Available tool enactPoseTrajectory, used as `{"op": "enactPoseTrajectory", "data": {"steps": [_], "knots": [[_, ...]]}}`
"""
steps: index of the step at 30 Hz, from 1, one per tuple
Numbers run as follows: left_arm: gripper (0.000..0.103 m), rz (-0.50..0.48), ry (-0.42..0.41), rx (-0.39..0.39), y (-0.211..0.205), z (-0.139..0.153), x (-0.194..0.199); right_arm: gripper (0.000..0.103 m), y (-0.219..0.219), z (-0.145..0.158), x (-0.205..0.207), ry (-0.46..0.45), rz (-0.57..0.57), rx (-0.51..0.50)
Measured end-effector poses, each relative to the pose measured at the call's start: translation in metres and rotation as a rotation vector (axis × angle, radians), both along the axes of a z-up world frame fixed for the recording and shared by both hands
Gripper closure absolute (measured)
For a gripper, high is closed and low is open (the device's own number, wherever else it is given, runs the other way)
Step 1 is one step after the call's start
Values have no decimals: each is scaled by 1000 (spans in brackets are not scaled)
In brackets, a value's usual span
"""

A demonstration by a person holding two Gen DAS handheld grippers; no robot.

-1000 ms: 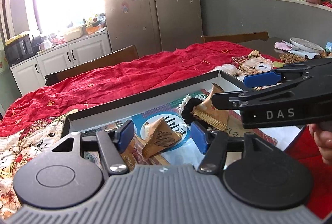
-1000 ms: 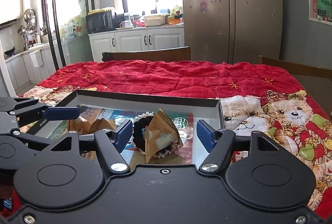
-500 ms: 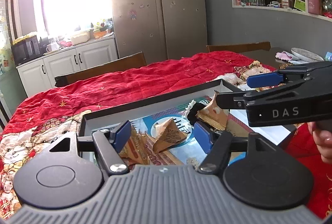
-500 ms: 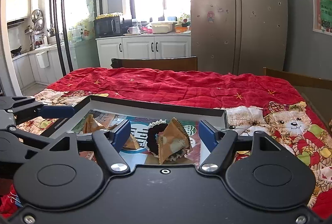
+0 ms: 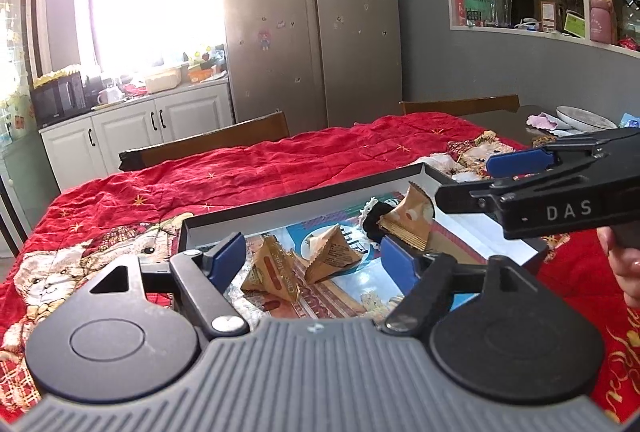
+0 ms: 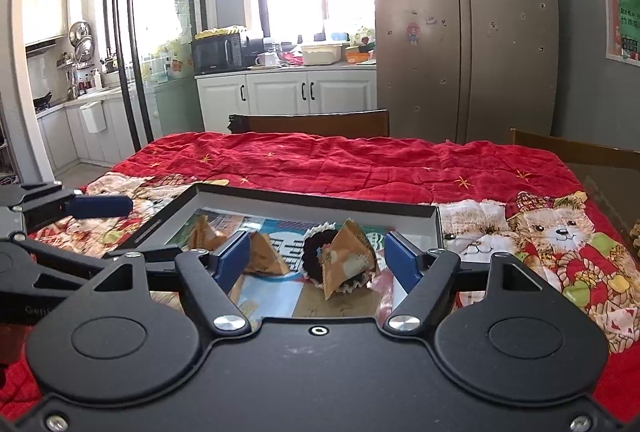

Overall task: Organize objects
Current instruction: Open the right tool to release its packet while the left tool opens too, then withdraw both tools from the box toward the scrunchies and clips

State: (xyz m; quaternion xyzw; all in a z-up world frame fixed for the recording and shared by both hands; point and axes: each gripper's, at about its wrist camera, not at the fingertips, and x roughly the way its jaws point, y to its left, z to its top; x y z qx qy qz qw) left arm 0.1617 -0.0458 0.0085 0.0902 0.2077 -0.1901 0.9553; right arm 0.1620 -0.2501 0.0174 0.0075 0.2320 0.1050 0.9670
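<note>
Both hand-held grippers had drawn back and up, jaws just opening wider: left hand-held gripper and right hand-held gripper gaped, holding nothing. Beyond, three tan pyramid-shaped paper packets and a black frilled scrunchie lay inside the shallow black-rimmed tray on the red quilted table.

Bright daylight, window blown out, fisheye-bent edges, sharp

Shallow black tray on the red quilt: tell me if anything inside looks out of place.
One brown pyramid snack packet lies tipped on the black frilly hair scrunchie, not on the tray floor like the other packets.
</note>
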Motion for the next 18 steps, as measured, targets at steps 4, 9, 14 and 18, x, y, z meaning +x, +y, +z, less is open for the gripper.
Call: {"op": "enactPoseTrajectory", "data": {"steps": [4, 9, 14, 18], "knots": [[18, -12, -15, -5, 5, 6, -14, 29, 0, 2, -15, 5, 8, -6], [16, -13, -39, -4, 11, 11, -32, 29, 0, 7, -33, 3, 15, -2], [15, -13, -61, 7, 17, 14, -48, 29, 5, 12, -51, -10, 30, -10], [15, -5, -59, -1, 24, 14, -56, 28, 10, 14, -64, -19, 46, -23]]}}
